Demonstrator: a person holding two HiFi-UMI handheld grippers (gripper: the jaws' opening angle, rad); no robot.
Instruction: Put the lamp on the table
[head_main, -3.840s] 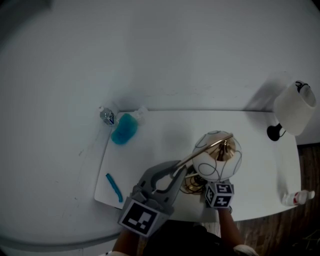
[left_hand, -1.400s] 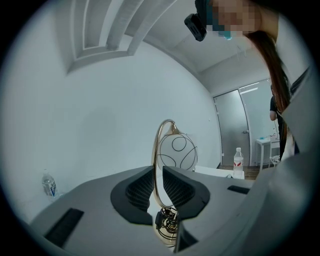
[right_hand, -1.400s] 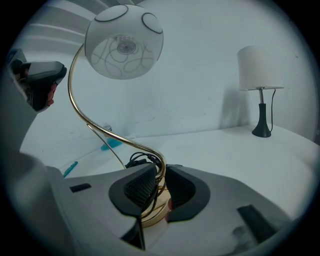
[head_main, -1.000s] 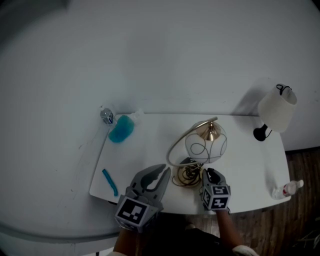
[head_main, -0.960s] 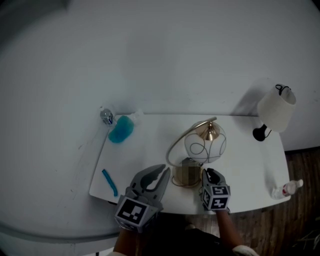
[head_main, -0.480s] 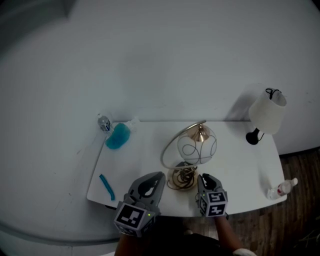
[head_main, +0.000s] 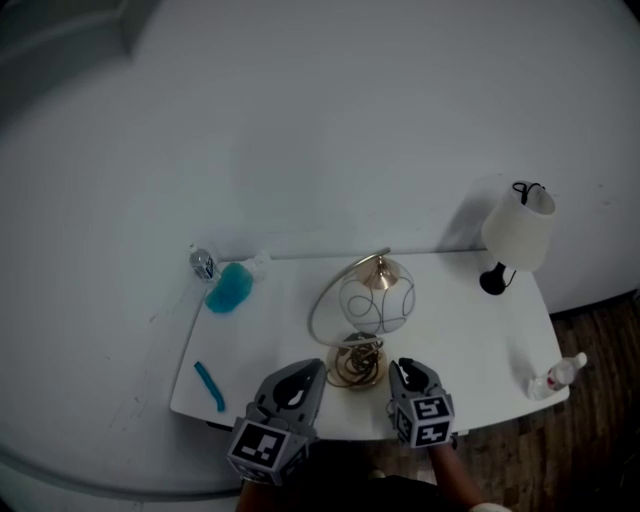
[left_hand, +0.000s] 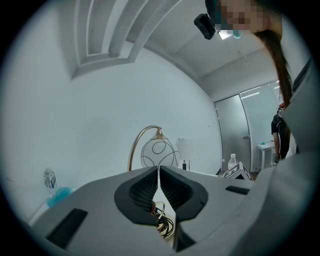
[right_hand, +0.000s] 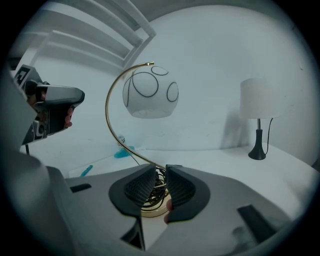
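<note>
The lamp (head_main: 372, 300) is seen standing upright on the white surface (head_main: 470, 340), near the centre of the frame, with its cord (head_main: 355, 368) coiled on the gold base. In the earlier pictures it is shown tilted and held between the grippers. The left gripper (head_main: 308, 370) and the right gripper (head_main: 405, 370) are now drawn back to the near edge, at the lower centre. Each is narrowed almost to closing, with nothing held. The placement is judged done, and only withdrawal appears to be left.
</note>
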